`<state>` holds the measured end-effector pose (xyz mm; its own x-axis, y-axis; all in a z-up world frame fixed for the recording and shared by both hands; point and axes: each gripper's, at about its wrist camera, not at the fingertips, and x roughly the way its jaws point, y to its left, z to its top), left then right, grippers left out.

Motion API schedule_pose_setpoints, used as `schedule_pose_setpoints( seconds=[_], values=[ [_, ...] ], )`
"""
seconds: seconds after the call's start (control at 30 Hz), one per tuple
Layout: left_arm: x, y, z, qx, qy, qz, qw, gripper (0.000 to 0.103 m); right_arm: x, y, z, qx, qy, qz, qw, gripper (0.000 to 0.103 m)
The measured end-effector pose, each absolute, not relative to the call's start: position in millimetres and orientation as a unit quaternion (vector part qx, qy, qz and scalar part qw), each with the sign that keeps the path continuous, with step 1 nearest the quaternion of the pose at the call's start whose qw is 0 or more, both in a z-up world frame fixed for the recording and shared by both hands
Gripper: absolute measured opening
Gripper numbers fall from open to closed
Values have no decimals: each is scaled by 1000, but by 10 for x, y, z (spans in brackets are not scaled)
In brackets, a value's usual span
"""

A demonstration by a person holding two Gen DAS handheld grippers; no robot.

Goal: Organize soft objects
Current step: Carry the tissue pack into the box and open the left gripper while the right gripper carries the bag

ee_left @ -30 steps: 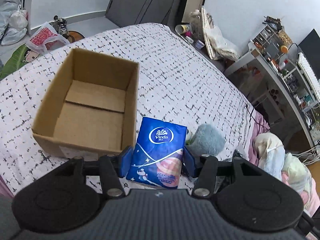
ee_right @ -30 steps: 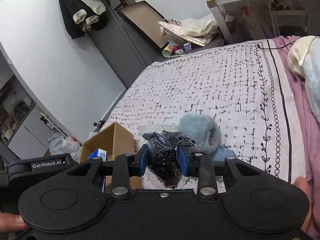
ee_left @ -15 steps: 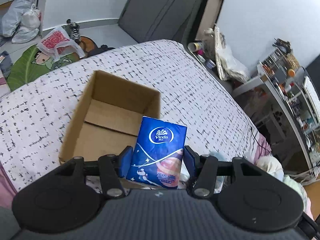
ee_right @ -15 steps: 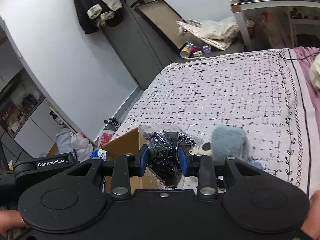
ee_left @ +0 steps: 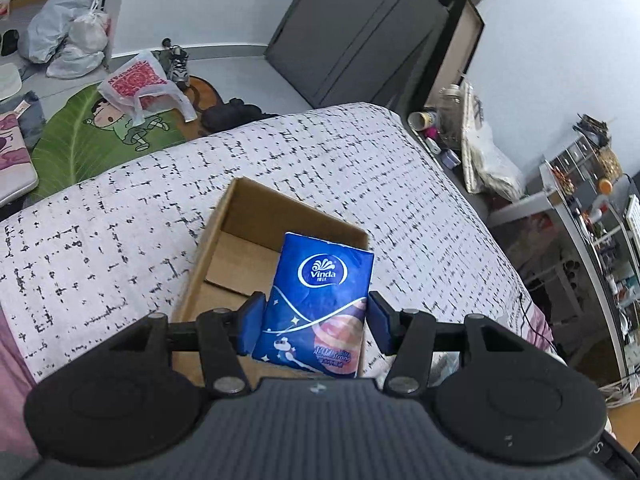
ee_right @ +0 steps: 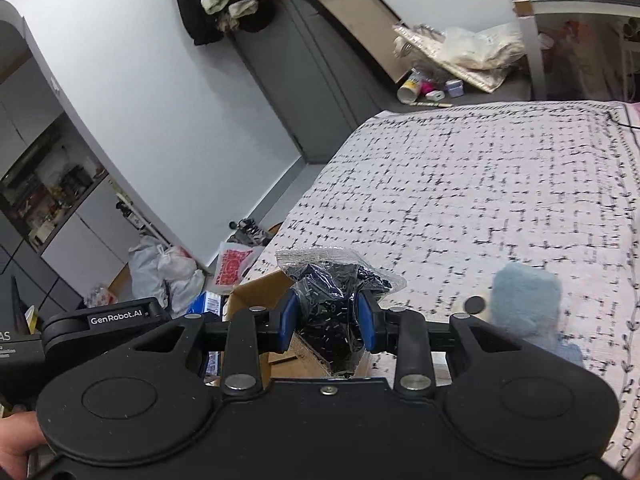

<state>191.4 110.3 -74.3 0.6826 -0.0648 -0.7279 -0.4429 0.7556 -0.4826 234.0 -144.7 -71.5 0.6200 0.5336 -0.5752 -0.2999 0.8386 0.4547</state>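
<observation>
- Blue plastic tissue pack printed "Vinda" [ee_left: 320, 304]: pinched across its lower half between the blue pads of the left gripper [ee_left: 316, 326], jaws closed onto its two long sides. It hangs above the open box, its top edge pointing away from the camera.
- Brown cardboard box, open-topped [ee_left: 224, 240]: sits on the bed, flaps folded flat inside, directly beneath the tissue pack. Nothing can be seen on the visible part of its floor.
- Clear plastic bag filled with small black pieces [ee_right: 330, 304]: clamped between the blue pads of the right gripper [ee_right: 328, 322], jaws drawn narrow around its middle, the crumpled top of the bag standing up above the pads. It is held over the near corner of the same cardboard box [ee_right: 260, 292].
- Light blue fuzzy plush toy [ee_right: 524, 300]: lies on the bed to the right of the right gripper, apart from the box; a small black round part shows at its left edge.
- White bedspread with a black broken-grid print [ee_left: 140, 208]: covers the bed under box and plush.
- Green leaf-shaped floor mat with a cartoon figure [ee_left: 80, 136]: on the floor beyond the bed, with a white-and-red plastic bag [ee_left: 136, 88] lying on it.
</observation>
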Motion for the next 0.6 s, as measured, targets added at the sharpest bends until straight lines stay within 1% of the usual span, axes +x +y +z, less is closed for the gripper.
schedule_pose_setpoints(
  seconds=[0.27, 0.6],
  values=[
    [2097, 1343, -891, -343, 391, 124, 845, 53, 2505, -1152, -764, 152, 382, 247, 878, 32],
    [2403, 1501, -1140, -342, 420, 132, 830, 54, 2667, -845, -804, 146, 403, 245, 869, 32]
  ],
)
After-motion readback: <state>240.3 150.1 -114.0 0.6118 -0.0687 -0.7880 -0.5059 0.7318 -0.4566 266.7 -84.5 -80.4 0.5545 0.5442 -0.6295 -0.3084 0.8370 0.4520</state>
